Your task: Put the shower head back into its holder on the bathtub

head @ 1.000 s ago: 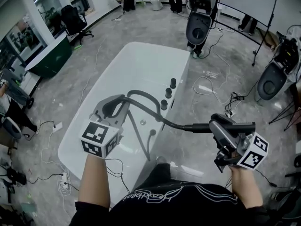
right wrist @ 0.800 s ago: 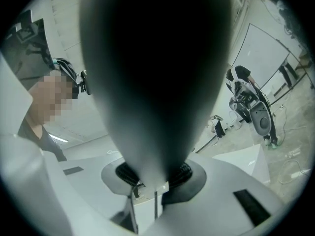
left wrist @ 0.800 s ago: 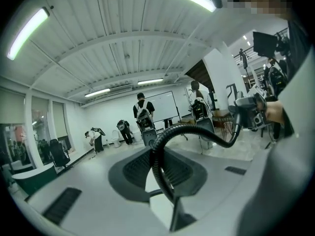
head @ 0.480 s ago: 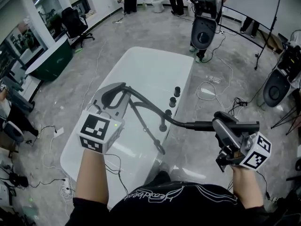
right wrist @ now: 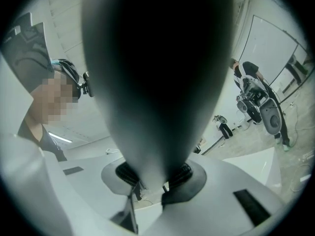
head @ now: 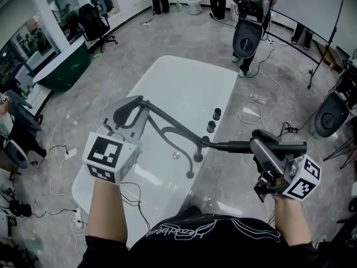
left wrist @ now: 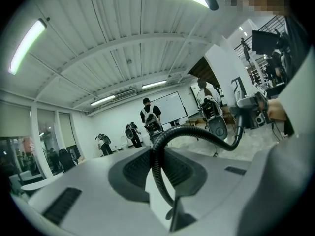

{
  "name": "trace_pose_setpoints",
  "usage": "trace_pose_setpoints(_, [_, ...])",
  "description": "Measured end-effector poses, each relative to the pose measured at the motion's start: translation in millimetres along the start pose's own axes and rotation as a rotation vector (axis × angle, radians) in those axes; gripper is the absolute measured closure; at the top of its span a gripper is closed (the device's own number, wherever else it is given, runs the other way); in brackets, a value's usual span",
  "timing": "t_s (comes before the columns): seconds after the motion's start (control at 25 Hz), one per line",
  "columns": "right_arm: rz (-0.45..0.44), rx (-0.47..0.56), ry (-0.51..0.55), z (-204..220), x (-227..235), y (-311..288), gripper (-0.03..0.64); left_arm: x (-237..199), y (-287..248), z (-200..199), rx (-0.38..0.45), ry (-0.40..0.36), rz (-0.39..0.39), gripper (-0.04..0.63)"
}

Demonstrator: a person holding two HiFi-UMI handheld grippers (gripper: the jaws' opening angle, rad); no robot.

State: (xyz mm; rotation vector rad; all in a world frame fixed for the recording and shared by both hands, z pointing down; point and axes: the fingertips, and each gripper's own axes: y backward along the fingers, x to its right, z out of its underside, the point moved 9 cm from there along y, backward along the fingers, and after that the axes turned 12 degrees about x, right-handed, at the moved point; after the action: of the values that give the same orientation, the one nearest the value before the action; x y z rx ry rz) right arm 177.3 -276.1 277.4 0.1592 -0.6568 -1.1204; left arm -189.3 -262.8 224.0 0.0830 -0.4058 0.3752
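left gripper (head: 128, 115): jaws pinching the hose (head: 173, 122), held above the tub (head: 184, 82), near its left side
right gripper (head: 269, 156): jaws clamped on the shower head (right wrist: 157, 82), which lies crosswise between them
shower head: in the air, right of the tub, over the floor (head: 234, 194)
hose: arcs from the right jaws left to the left jaws

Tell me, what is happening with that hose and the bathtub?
A person stands at a white bathtub with a gripper in each hand. The right gripper is clamped on the dark shower head, up in the air beside the tub. The left gripper holds its hose above the tub. The shower head has not been put back yet.
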Motion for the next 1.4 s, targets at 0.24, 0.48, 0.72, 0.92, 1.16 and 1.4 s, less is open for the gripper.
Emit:
trace_pose_setpoints(0.24, [0.012, -0.028, -0.013, 10, 3, -6, 0.506, 1, 14, 22, -0.023, 0.108, 0.005, 0.532])
trace_pose_setpoints(0.48, [0.054, -0.058, -0.023, 22, 5, 10, 0.506, 20, 22, 48, -0.060, 0.204, 0.002, 0.532])
trace_pose_setpoints(0.72, [0.095, -0.075, -0.009, 24, 1, 29, 0.506, 41, 25, 76, -0.087, 0.279, 0.028, 0.532])
trace_pose_setpoints(0.92, [0.131, -0.077, 0.008, 17, 3, 46, 0.506, 66, 19, 101, -0.138, 0.342, 0.053, 0.532])
trace_pose_setpoints(1.16, [0.164, -0.080, 0.023, 11, -1, 58, 0.505, 90, 19, 132, -0.192, 0.383, 0.073, 0.532])
trace_pose_setpoints(1.4, [0.185, -0.087, 0.019, 13, -3, 70, 0.505, 120, 18, 167, -0.249, 0.403, 0.087, 0.532])
